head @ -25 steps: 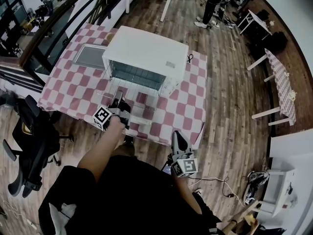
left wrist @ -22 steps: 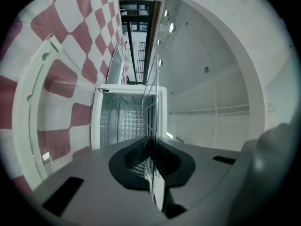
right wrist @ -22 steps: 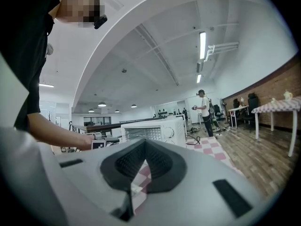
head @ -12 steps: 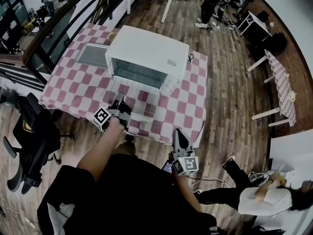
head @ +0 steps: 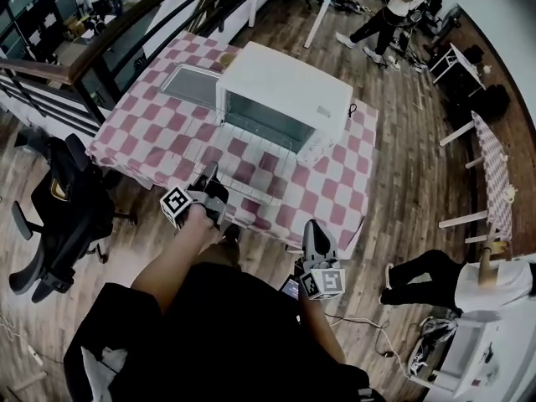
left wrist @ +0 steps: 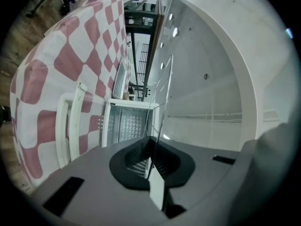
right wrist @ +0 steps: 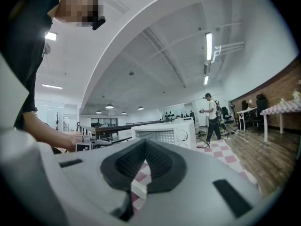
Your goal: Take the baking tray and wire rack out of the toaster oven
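Observation:
The white toaster oven (head: pixel 289 90) stands on the checked table (head: pixel 151 132) with its door (head: pixel 244 189) folded down toward me. My left gripper (head: pixel 207 174) hovers over the door's front edge, shut on the thin wire rack (left wrist: pixel 162 93), which runs edge-on from the jaws toward the open oven cavity (left wrist: pixel 124 124). The grey baking tray (head: pixel 191 86) lies flat on the cloth left of the oven. My right gripper (head: pixel 311 233) hangs low by my body off the table's front edge, shut and empty, pointing toward the oven (right wrist: pixel 171 133).
A black office chair (head: pixel 59 216) stands left of the table, with a dark railing (head: pixel 126 32) behind. One person crouches on the floor at the right (head: pixel 456 279); another stands far back (head: pixel 394 11). A second checked table (head: pixel 494 170) stands at the right.
My left gripper has drawn back from the oven toward me, bringing the wire rack with it. The right gripper has hardly moved. A person has come in at the right.

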A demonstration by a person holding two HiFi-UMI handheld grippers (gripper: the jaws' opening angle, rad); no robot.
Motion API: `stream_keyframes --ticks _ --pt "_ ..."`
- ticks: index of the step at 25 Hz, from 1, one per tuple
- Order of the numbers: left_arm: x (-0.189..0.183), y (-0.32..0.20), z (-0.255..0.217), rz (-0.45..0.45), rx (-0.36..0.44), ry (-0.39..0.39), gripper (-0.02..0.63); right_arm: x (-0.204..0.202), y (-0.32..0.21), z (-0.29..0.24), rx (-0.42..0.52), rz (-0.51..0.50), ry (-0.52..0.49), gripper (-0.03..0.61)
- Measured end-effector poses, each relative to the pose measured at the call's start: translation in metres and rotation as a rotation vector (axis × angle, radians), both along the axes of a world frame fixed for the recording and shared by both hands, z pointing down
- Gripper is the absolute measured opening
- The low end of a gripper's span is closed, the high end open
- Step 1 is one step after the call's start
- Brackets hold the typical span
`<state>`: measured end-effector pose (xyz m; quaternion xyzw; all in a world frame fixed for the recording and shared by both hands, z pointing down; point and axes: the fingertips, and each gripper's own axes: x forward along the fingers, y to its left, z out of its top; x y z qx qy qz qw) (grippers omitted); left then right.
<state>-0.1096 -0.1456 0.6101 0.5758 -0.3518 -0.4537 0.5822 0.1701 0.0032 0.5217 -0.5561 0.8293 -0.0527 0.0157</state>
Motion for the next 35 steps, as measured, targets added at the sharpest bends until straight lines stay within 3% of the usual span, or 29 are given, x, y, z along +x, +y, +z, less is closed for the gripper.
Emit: stream_keyframes --ticks 12,23,31,35 --pt "-0.114 0.018 -0.004 -0.108 -0.007 0.016 -0.008 -0.051 -0.025 -0.001 0.006 -0.07 -0.012 0.003" --pt "-0.22 -0.045 0.022 -0.132 -0.068 0.008 -0.008 -0.136 -0.112 -0.006 -0.007 -0.101 0.017 0.003" --pt "-0.27 -0.096 0.069 -0.125 -0.161 0.017 -0.008 -0.184 -0.159 -0.006 -0.034 -0.071 0.04 0.003" --pt "-0.28 -0.118 0.095 -0.081 -0.203 -0.008 -0.008 -0.192 -0.171 0.004 -0.066 -0.025 0.043 0.003"
